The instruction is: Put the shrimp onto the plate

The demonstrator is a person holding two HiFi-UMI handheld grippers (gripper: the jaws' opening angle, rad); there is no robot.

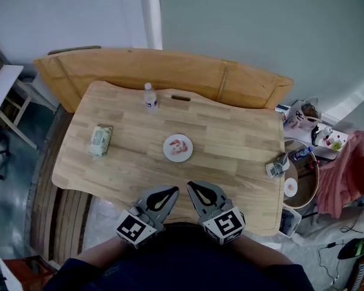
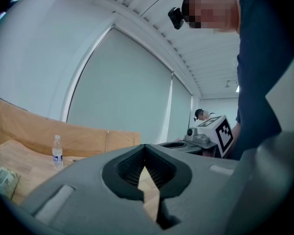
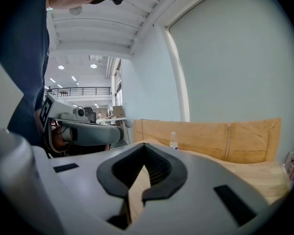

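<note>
A white plate (image 1: 167,152) lies in the middle of the wooden table (image 1: 230,144) with pink shrimp (image 1: 178,145) on it. Both grippers hover at the table's near edge, in front of the person's body and well short of the plate. In the head view my left gripper (image 1: 173,190) and right gripper (image 1: 191,186) point toward the plate, tips close together. In the left gripper view my left gripper (image 2: 146,148) has its jaws shut with nothing between them. The right gripper (image 3: 145,146) is shut and empty too. Neither gripper view shows the plate.
A small water bottle (image 1: 150,96) stands at the table's far edge. A green wipes pack (image 1: 101,140) lies at the left. A grey object (image 1: 276,165) sits on the right edge. A wooden panel (image 1: 170,68) leans behind the table, and clutter and a round stool (image 1: 304,183) stand to the right.
</note>
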